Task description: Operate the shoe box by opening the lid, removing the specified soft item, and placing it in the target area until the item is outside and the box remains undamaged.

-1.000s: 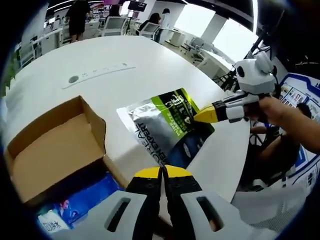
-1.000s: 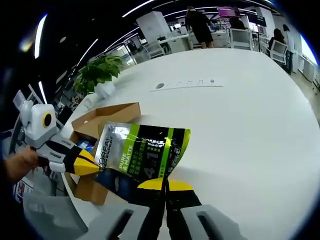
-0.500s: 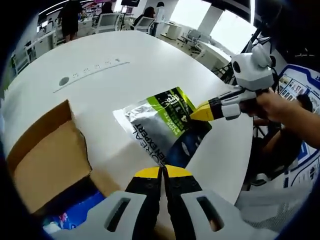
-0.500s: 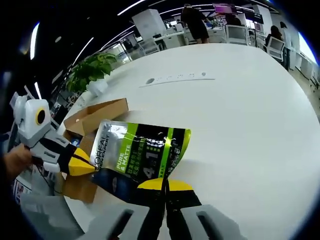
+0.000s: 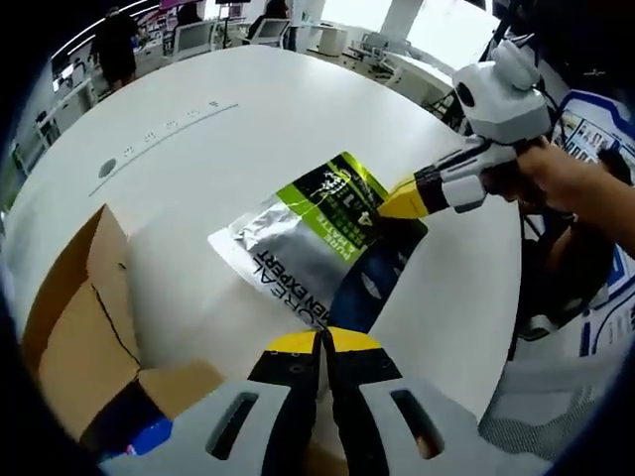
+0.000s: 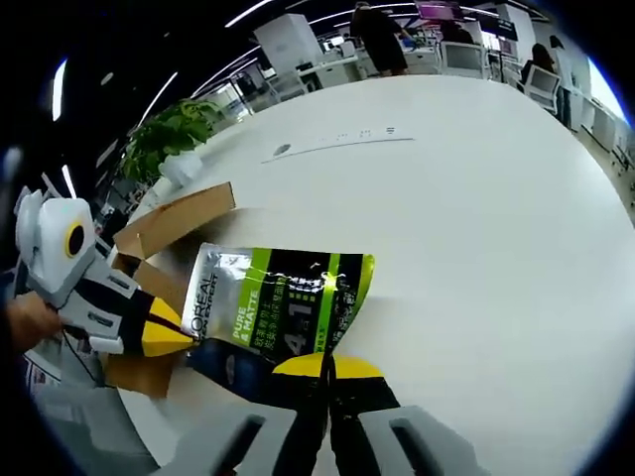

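Both tongs clamped on the green-and-silver pouch [image 5: 316, 248], held just over the white tabletop [image 5: 248, 119]: left tongs [image 5: 324, 342] pinching its dark lower edge, right tongs [image 6: 324, 369] its opposite edge. Open cardboard shoe box [image 5: 84, 327] beside it.

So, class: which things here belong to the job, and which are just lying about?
Job:
- pouch, held by both grippers
- cardboard shoe box, open
- left gripper
- right gripper
- white table

Lying about:
- potted plant
- office desks
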